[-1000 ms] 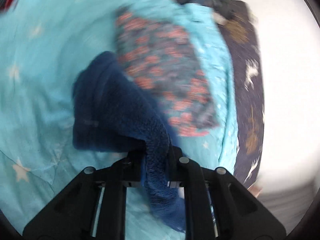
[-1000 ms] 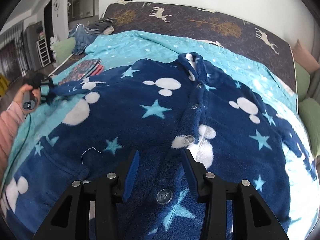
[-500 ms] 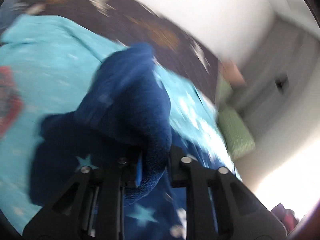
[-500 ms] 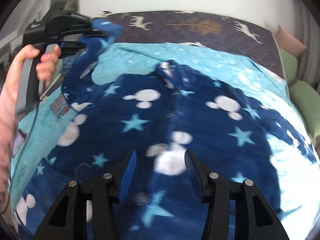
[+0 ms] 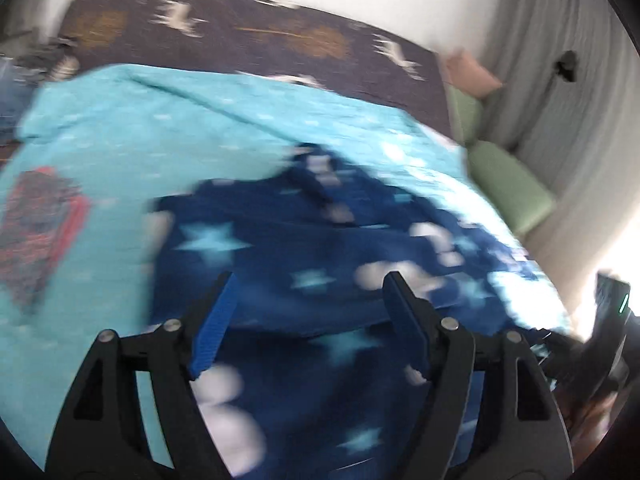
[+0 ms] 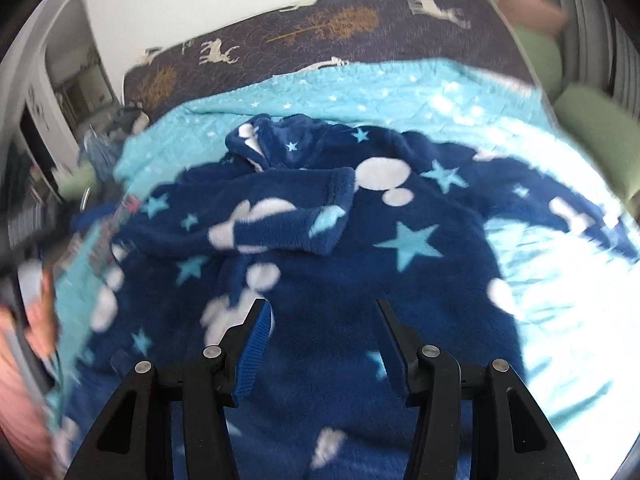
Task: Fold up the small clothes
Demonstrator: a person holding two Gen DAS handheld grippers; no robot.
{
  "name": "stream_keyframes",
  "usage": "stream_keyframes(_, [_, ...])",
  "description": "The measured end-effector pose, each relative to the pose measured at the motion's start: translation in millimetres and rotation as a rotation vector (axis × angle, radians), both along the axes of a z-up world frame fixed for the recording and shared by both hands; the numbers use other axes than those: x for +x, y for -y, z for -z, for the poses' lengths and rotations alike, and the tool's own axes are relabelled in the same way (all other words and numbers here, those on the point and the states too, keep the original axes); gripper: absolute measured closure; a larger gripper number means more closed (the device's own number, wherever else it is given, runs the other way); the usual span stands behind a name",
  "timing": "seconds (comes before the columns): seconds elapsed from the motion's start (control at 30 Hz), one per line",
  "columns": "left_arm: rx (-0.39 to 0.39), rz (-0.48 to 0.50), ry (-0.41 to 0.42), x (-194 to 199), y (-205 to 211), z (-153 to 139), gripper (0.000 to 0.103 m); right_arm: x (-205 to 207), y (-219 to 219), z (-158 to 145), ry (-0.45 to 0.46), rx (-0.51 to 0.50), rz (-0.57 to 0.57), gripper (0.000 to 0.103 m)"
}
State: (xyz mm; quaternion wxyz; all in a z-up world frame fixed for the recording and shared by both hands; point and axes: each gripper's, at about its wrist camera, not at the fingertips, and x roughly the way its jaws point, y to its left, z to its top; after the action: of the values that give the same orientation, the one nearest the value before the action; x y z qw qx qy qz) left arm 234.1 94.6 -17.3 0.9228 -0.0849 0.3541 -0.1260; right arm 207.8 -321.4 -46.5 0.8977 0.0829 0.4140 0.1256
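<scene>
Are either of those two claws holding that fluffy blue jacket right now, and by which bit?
Neither. The left gripper has just opened, empty; the right gripper is empty above the jacket.

Navy fleece robe (image 6: 400,280) with pale-blue stars, white blobs; turquoise star-speckled quilt (image 6: 400,88).

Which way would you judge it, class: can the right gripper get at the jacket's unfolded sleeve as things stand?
Probably yes. The right gripper hangs open and empty above the jacket, and the unfolded sleeve lies flat on the blanket with nothing over it.
</scene>
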Motion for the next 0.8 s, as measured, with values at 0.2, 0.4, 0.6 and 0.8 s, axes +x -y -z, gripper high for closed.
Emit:
stream_keyframes(0.2, [-0.109, -0.162, -0.177, -4, -62, 43, 0.028, 35, -2, 14, -0.145, 0.226, -0.079, 0.040])
stream_keyframes(0.4, [-0.090, -0.158, -0.241, 6, -58, 64, 0.028, 83, -6, 45, -0.322, 0.541, -0.073, 0.033])
stream_keyframes(0.6, [-0.105, -0.200, -0.283, 27, -61, 83, 0.028, 116, -16, 44, -0.317, 0.536, -0.011, 0.033])
stream_keyframes(0.8, [-0.049, -0.296, -0.278, 49, -62, 83, 0.033, 145, -26, 46, -0.330, 0.410, 0.097, 0.095])
